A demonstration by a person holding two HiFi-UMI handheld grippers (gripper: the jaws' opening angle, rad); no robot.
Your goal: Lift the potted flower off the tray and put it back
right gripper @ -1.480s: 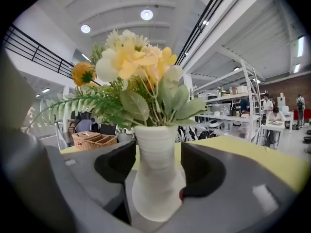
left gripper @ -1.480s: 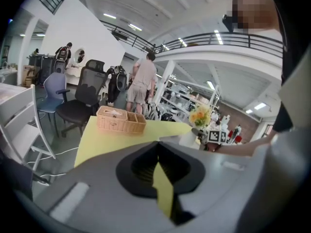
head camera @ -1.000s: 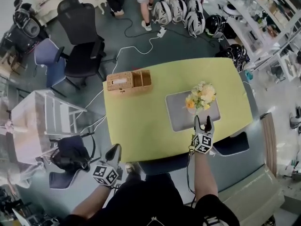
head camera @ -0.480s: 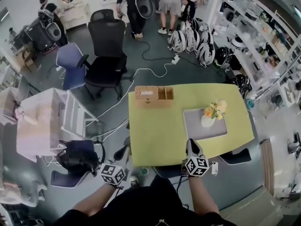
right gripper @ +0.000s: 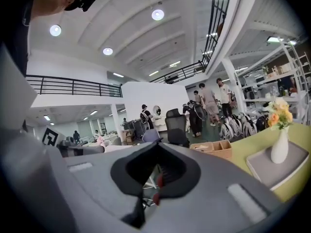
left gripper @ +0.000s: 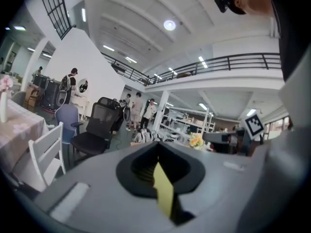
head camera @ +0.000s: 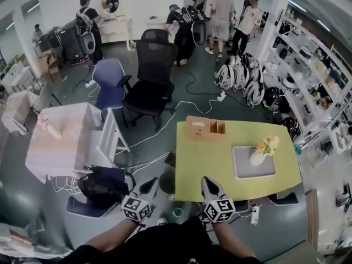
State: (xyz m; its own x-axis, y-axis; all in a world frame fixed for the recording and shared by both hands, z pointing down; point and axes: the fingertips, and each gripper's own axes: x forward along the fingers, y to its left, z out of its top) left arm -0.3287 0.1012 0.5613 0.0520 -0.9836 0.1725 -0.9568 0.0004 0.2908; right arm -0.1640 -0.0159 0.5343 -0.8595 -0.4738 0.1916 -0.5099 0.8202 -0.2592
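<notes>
The potted flower [head camera: 265, 149], yellow blooms in a white vase, stands upright on the grey tray [head camera: 250, 169] on the green table [head camera: 209, 158]. My right gripper [head camera: 207, 181] is shut and holds nothing. It hangs at the table's near edge, well short of the tray. My left gripper [head camera: 150, 182] is off the table to the left, over the floor, with its jaws together and nothing in them. In the right gripper view the flower [right gripper: 280, 116] and the tray [right gripper: 272, 171] lie far right. In the left gripper view the flower [left gripper: 196, 140] is small and distant.
A wicker box [head camera: 204, 128] sits at the table's far left corner. Left of the table stand a black office chair [head camera: 149, 87], a blue chair [head camera: 110, 77], a white chair beside a pink-clothed table [head camera: 58, 142] and a black bag [head camera: 103, 183]. Cables cross the floor. People stand at the back.
Both grippers have drawn back from the table toward me and risen. The right gripper's jaws went from open near the vase to shut. The flower has stayed on the tray.
</notes>
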